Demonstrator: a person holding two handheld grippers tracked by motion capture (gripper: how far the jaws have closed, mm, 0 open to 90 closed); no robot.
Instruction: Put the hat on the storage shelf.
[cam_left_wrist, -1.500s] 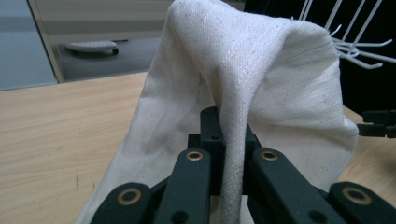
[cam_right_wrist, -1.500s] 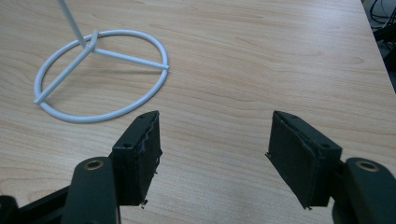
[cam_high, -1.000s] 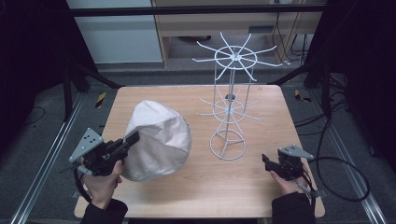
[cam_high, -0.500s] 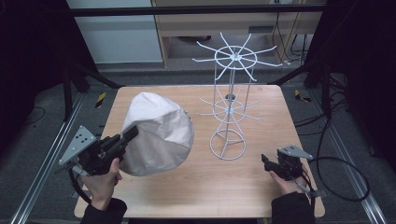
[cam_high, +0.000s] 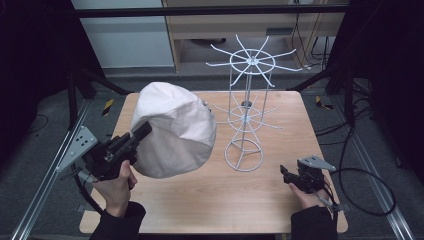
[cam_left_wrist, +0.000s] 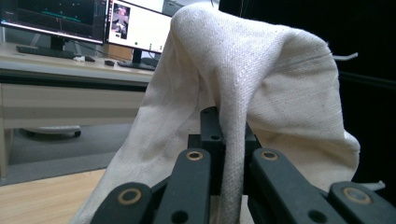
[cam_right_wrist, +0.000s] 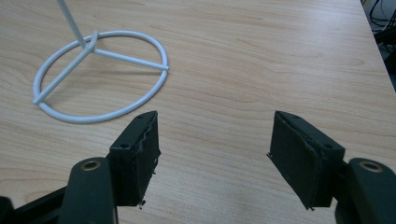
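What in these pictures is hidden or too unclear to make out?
- High view: the table under the white cloth hat is covered by the hat, so whether it touches the wood can't be told.
- Left gripper view: the left tongs pinch a fold of the hat; the cloth drapes over their tips.
- Right gripper view: the wire rack is cut off by the top edge above its ring base.
- Left gripper view: the monitors are too blurred to read.
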